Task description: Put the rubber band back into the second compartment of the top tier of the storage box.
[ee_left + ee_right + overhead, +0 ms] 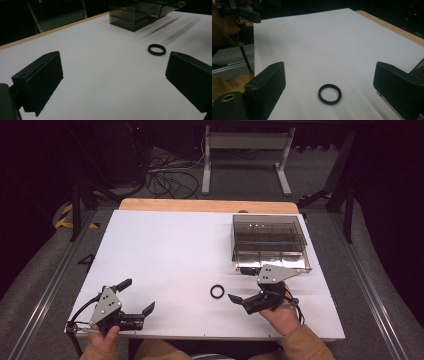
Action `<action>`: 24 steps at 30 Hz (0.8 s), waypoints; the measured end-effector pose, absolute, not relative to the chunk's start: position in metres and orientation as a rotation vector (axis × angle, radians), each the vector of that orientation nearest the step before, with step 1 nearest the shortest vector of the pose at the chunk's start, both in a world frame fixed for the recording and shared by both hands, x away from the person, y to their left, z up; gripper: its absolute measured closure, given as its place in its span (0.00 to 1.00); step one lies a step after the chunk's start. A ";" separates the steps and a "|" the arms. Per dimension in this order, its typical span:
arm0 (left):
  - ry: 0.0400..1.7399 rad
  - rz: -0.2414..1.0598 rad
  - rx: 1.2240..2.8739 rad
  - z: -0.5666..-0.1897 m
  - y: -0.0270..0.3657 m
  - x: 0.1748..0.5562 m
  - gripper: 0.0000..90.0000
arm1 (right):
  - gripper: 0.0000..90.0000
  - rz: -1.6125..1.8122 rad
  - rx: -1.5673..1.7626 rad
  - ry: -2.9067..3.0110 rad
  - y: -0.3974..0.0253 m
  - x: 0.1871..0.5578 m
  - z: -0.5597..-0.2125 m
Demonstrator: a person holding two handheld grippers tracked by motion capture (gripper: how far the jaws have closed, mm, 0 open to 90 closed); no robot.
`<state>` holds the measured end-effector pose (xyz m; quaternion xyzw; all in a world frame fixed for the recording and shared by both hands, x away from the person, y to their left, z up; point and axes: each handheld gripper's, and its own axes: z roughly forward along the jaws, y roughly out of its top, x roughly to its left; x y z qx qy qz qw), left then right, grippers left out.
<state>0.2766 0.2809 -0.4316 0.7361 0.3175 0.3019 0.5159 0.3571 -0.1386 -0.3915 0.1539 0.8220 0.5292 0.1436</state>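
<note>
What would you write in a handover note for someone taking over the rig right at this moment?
Left gripper: open, holding nothing, near the table's front left corner.
Right gripper: open, holding nothing, aimed at the black ring, which lies flat between and ahead of its jaws, untouched.
Smoked clear compartment box: far right of the table, behind the right gripper.
Done: nothing visible; the ring is not yet gripped.
Left: probably close on the ring and lift it, perhaps to the box.
</note>
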 end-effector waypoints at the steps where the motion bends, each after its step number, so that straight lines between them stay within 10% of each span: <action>1: 0.762 0.726 1.768 -0.432 0.281 0.277 0.02 | 0.15 1.504 0.434 2.386 -0.135 0.357 -0.392; 24: 0.761 0.724 1.779 -0.432 0.281 0.277 0.02 | 0.44 1.233 0.508 2.555 -0.092 0.375 -0.408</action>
